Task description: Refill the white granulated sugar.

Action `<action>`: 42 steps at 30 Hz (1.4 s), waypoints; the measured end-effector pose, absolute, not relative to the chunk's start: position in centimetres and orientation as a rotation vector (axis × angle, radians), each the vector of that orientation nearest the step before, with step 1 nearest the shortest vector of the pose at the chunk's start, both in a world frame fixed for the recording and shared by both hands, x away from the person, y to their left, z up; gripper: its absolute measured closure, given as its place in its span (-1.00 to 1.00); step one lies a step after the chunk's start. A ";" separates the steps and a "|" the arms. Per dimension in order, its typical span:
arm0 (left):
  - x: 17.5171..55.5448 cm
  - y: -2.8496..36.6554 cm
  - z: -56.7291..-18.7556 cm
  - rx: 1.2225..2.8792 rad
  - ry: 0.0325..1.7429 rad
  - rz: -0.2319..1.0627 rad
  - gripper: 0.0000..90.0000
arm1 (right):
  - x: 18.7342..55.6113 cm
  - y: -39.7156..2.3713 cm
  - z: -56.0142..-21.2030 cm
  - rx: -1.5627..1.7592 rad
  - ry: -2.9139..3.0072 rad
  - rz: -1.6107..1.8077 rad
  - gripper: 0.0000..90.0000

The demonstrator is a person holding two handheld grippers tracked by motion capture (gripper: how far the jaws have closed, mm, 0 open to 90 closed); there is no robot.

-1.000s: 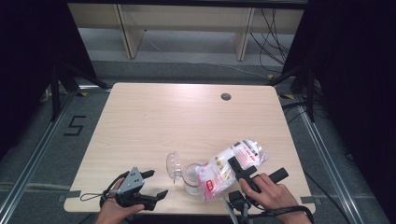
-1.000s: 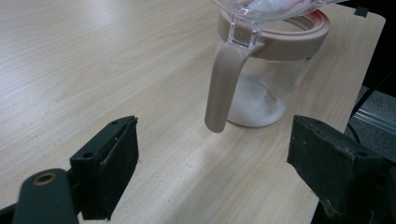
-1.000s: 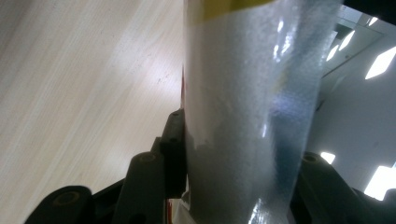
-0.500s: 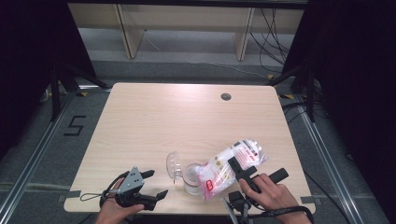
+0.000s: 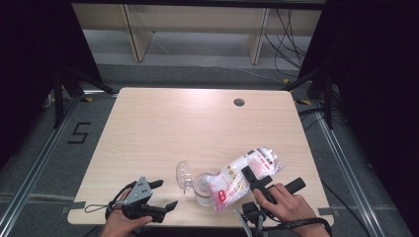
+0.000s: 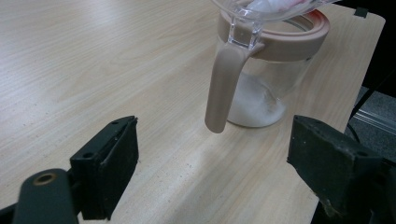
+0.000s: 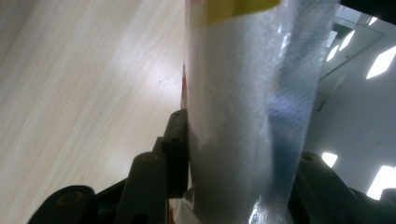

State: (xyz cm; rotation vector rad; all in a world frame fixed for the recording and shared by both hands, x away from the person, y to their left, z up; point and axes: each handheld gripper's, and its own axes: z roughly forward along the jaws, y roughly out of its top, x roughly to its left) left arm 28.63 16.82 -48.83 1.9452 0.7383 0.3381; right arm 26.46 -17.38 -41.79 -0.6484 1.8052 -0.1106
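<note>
A clear glass jar [image 5: 201,190] with a tan rim [image 6: 299,39] and a hanging tan clasp [image 6: 224,88] stands near the table's front edge, its clear lid [image 5: 183,175] swung open to the left. White powder lies in its bottom. My right gripper [image 5: 254,178] is shut on a clear bag of white powder with a red label [image 5: 232,182], tilted with its lower end at the jar's mouth. In the right gripper view the bag [image 7: 238,116] is pressed between the jaws. My left gripper [image 5: 165,194] rests left of the jar, open and empty, jaws [image 6: 219,158] facing the jar.
The light wooden table [image 5: 197,128] has a round cable hole [image 5: 239,102] at the back right. Black curtains and stand legs flank it, and cables lie on the floor behind. The jar stands close to the table's front edge [image 5: 188,223].
</note>
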 end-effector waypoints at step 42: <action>28.7 16.9 -48.8 1.949 0.728 0.343 -0.65 | 26.4 -17.5 -41.7 -0.635 1.817 -0.100 0.47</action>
